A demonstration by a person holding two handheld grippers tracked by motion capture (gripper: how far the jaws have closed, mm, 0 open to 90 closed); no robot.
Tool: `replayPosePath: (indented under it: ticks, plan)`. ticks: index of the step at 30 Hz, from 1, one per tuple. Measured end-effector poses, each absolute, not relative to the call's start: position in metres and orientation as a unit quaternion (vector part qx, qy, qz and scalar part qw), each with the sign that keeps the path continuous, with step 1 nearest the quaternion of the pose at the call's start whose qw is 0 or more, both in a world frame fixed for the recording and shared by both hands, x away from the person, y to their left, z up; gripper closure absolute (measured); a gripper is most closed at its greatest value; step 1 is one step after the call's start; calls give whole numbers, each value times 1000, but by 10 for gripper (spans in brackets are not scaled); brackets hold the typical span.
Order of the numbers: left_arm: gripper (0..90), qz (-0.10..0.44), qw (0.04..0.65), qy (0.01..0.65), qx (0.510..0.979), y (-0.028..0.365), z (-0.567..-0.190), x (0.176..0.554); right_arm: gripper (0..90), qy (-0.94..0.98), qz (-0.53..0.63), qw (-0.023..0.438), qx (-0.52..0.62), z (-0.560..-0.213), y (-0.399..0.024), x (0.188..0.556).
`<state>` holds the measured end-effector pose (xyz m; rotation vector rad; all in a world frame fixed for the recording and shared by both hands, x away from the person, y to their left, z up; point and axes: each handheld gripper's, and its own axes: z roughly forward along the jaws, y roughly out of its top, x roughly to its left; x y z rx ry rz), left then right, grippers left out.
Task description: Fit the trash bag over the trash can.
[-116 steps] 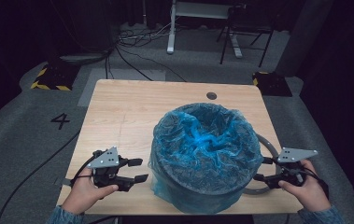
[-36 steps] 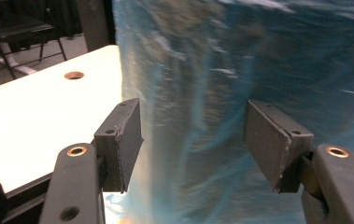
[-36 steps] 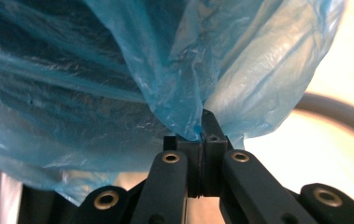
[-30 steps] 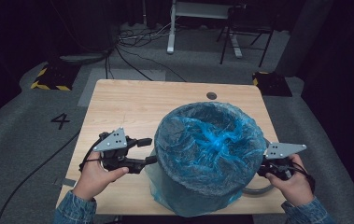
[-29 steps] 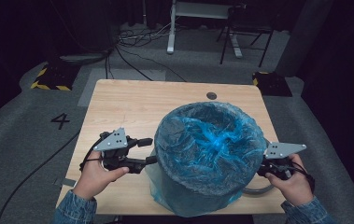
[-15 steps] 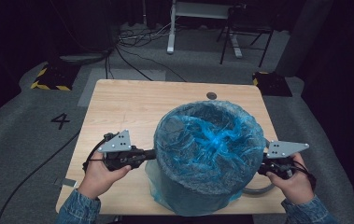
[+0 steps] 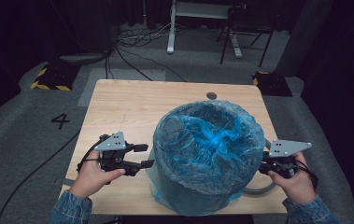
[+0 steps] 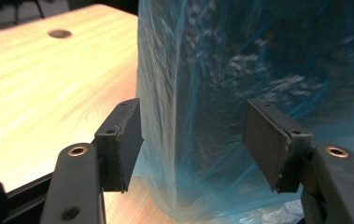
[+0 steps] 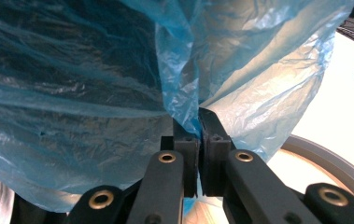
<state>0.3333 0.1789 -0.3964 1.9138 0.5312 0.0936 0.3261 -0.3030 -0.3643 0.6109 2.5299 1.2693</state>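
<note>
A round dark bin lined with a blue plastic bag (image 7: pixel 209 154) stands at the table's near middle, and the bag is draped over its rim and down its sides. My left gripper (image 7: pixel 145 156) sits just left of the bin, and its jaws have just been opening. In the left gripper view the left gripper (image 8: pixel 193 126) is wide open, with the bag's side (image 8: pixel 258 56) just ahead and no pad touching it. My right gripper (image 7: pixel 262 167) is at the bin's right side. In the right gripper view the right gripper (image 9: pixel 198 121) is shut on a fold of the bag (image 9: pixel 95 70).
The wooden table (image 7: pixel 132 107) has a cable hole (image 7: pixel 211 95) near its far edge. A grey ring (image 7: pixel 258 190) lies on the table by the bin's base at the right, and it also shows as the grey ring (image 9: pixel 333 158) behind the right jaws. Floor cables and chair legs lie beyond the table.
Half a second ago the left gripper was shut against the bag's left side. It has since opened and drawn slightly back to the left. The right gripper has kept still.
</note>
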Motion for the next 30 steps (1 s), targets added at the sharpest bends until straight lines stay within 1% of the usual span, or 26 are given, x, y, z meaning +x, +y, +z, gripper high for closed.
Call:
replayPosePath:
  ticks: [4,7,8,10,11,13,14,17,20,24,26,30]
  plan:
    - [382,23,537,210,817,170,-400,340,873,868,437,121,204,-363,-301,326]
    - [436,21,535,204,820,168,-399,345,874,868,437,121,203,-363,-301,327]
    - [491,20,533,201,822,168,-399,346,874,868,438,121,202,-363,-301,327]
    - [660,12,524,199,828,167,-398,345,878,868,438,121,201,-364,-301,327]
    - [722,12,521,198,830,167,-397,345,882,868,438,120,201,-364,-301,327]
    - [876,15,514,196,835,166,-396,344,891,868,439,121,200,-364,-301,326]
    - [900,23,511,199,836,166,-395,343,895,867,439,121,200,-364,-301,326]
    - [900,36,503,210,838,167,-396,343,899,867,440,121,201,-364,-301,327]
    - [900,33,491,220,842,167,-404,343,900,870,434,113,204,-368,-299,328]
    - [900,35,460,226,858,163,-417,343,900,879,419,93,208,-381,-295,332]
    - [900,23,459,229,858,160,-424,344,900,883,411,82,211,-389,-292,334]
    - [900,21,419,227,879,151,-437,346,900,890,396,72,215,-401,-289,336]
